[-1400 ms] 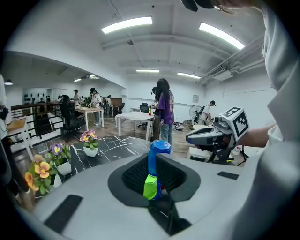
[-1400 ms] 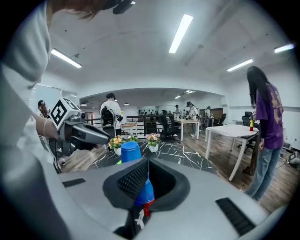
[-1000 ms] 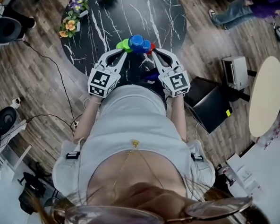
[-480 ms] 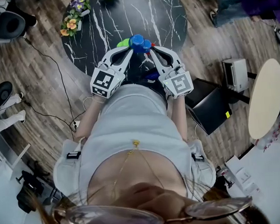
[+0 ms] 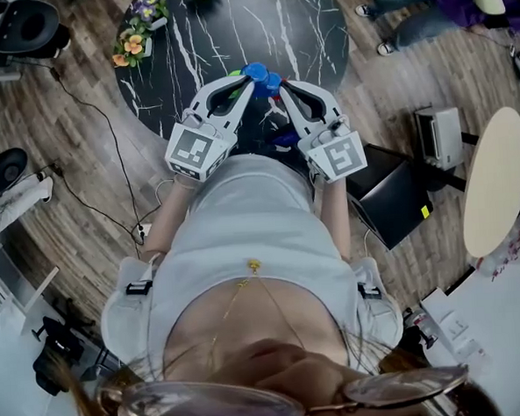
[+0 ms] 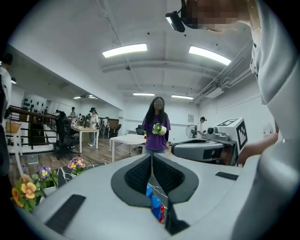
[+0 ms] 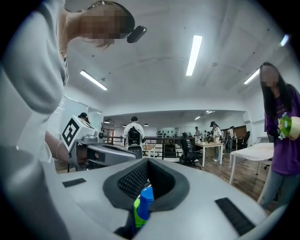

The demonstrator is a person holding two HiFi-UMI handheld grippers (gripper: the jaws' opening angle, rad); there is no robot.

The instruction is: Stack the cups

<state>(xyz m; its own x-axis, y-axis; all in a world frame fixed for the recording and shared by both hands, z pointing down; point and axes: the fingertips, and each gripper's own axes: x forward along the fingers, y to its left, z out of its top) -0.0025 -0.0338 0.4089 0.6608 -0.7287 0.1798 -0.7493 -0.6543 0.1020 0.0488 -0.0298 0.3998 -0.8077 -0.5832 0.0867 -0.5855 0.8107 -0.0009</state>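
Holds left gripper (image 5: 242, 88) and right gripper (image 5: 285, 90) closed, empty, above blue, green and red plastic cups (image 5: 255, 70) on black marble desk (image 5: 306, 24), likely checking alignment.

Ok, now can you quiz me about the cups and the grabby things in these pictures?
1. True or false: the left gripper and right gripper both have their fingers shut, holding nothing.
2. The table under the cups is: A) plain white B) black with white veins C) bright red.
3. In the right gripper view, which colour cup shows beside the blue cup?
Key: 1 true; 2 B; 3 green, the green cup.
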